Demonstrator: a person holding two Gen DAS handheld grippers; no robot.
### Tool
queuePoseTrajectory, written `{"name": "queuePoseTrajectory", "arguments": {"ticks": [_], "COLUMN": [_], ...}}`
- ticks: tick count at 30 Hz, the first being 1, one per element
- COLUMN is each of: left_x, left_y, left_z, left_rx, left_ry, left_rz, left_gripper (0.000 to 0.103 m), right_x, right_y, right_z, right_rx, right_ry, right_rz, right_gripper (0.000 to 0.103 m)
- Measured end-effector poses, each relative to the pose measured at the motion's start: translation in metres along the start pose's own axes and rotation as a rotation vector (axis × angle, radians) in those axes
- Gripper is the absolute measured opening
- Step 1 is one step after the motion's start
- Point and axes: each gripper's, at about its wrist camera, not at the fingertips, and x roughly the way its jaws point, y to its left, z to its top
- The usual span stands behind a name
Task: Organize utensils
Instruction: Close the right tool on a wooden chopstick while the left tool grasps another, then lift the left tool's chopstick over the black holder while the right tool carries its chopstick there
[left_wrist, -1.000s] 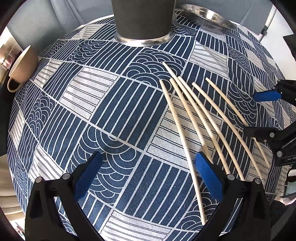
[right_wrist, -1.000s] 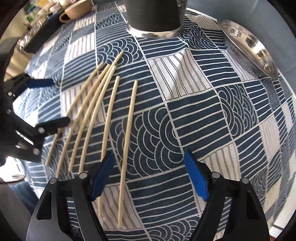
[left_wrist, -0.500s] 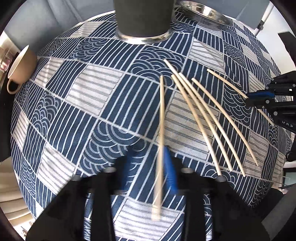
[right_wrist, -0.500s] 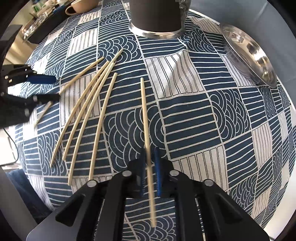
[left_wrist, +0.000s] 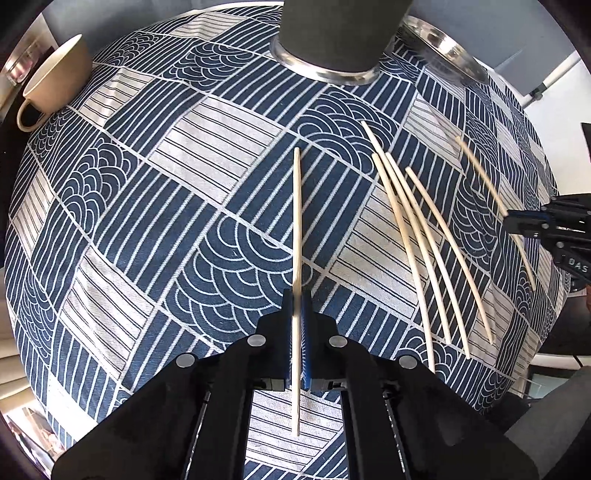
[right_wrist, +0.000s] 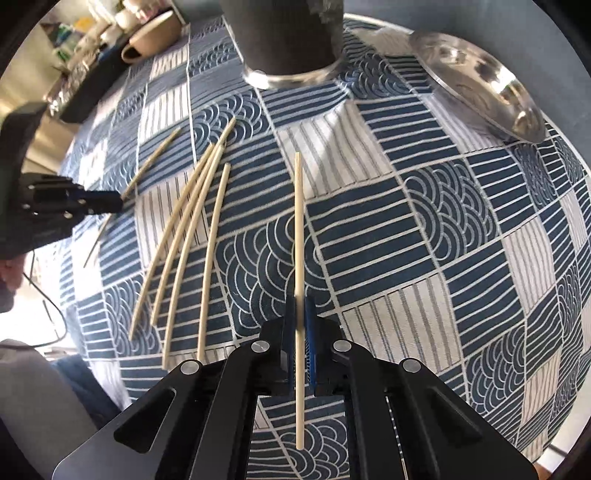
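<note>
Pale wooden chopsticks lie on a blue-and-white patterned tablecloth (left_wrist: 229, 155). My left gripper (left_wrist: 296, 306) is shut on one chopstick (left_wrist: 297, 221), held just above the cloth and pointing away toward the dark cylindrical holder (left_wrist: 332, 37). My right gripper (right_wrist: 300, 310) is shut on another chopstick (right_wrist: 298, 221) in the same way. Several loose chopsticks (left_wrist: 424, 240) lie between the two grippers, fanned out (right_wrist: 184, 240). In the left wrist view the right gripper (left_wrist: 517, 221) shows at the right edge. The left gripper (right_wrist: 110, 201) shows at the left edge of the right wrist view.
The holder (right_wrist: 288, 37) with its metal base stands at the far side. A shiny metal plate (right_wrist: 480, 81) lies to its right, also seen as the plate (left_wrist: 443, 51). A beige mug (left_wrist: 51, 81) sits at the far left, near the cloth's edge.
Both grippers went from open to shut, each on an outer chopstick of the fan, and both held chopsticks have come up off the cloth, away from the others.
</note>
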Motion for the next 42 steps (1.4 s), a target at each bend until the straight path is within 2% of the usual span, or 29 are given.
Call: {"name": "queuePoseTrajectory", "arguments": {"ticks": [2, 5, 12, 24, 33, 42], "left_x": [-0.005, -0.014, -0.044, -0.110, -0.148, -0.165], "left_y": [0.003, 0.015, 0.017, -0.008, -0.023, -0.036], "left_z": [0.003, 0.011, 0.032, 0.097, 0.139, 0.178], "left_rx": [-0.008, -0.056, -0.035, 0.007, 0.047, 0.084], "left_ry": [-0.009, -0.015, -0.061, -0.251, -0.357, -0.448], "left_rz": [0.002, -0.040, -0.011, 0.028, 0.027, 0.017], "left_gripper": [0.004, 0.004, 0.004, 0.004, 0.004, 0.005], "right_x": [-0.011, -0.026, -0.057, -0.099, -0.130, -0.147], "right_y": [-0.006, -0.011, -0.006, 0.023, 0.023, 0.013], "right_z": [0.002, 0.007, 0.033, 0.103, 0.137, 0.171], "right_rx": [0.011, 0.022, 0.013, -0.069, -0.094, -0.075], "right_ry": [-0.021, -0.057, -0.179, -0.343, -0.436, -0.521], "right_rz": [0.008, 0.021, 0.123, 0.133, 0.126, 0.136], "right_gripper": [0.004, 0.004, 0.004, 0.004, 0.005, 0.005]}}
